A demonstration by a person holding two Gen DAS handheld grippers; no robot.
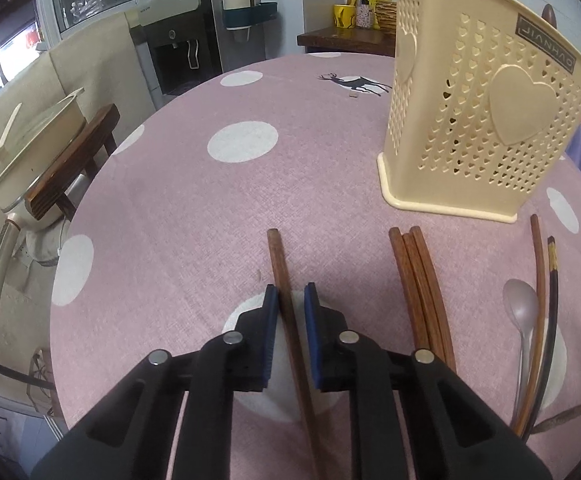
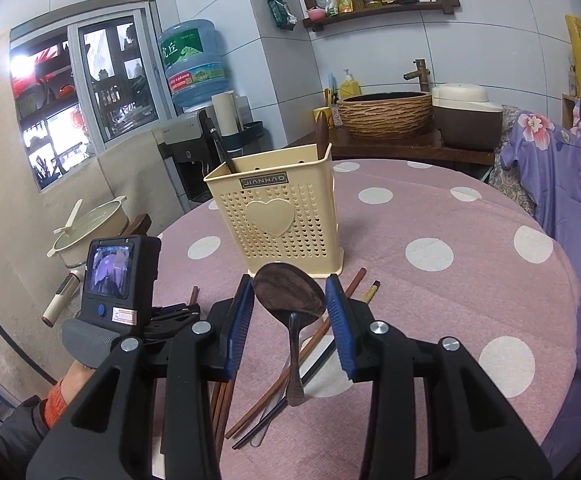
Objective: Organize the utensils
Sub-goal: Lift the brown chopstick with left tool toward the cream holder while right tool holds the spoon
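Observation:
A cream perforated utensil holder [image 1: 478,116] stands on the pink dotted tablecloth; it also shows in the right wrist view [image 2: 276,220] with two utensils in it. My left gripper [image 1: 291,298] is open, its jaws on either side of one brown wooden chopstick [image 1: 280,264] lying on the cloth. Three more brown chopsticks [image 1: 418,276] lie to its right, then a metal spoon [image 1: 522,320], a brown chopstick and a dark one [image 1: 550,304]. My right gripper [image 2: 289,296] is open around the bowl of a dark wooden ladle [image 2: 288,294] lying over the other utensils.
The round table's edge [image 1: 90,184] curves at left, with a wooden chair and a cream pot [image 1: 38,148] beyond. A water dispenser [image 2: 194,72] and a basin counter [image 2: 386,116] stand behind. A purple floral cloth [image 2: 570,208] hangs at right.

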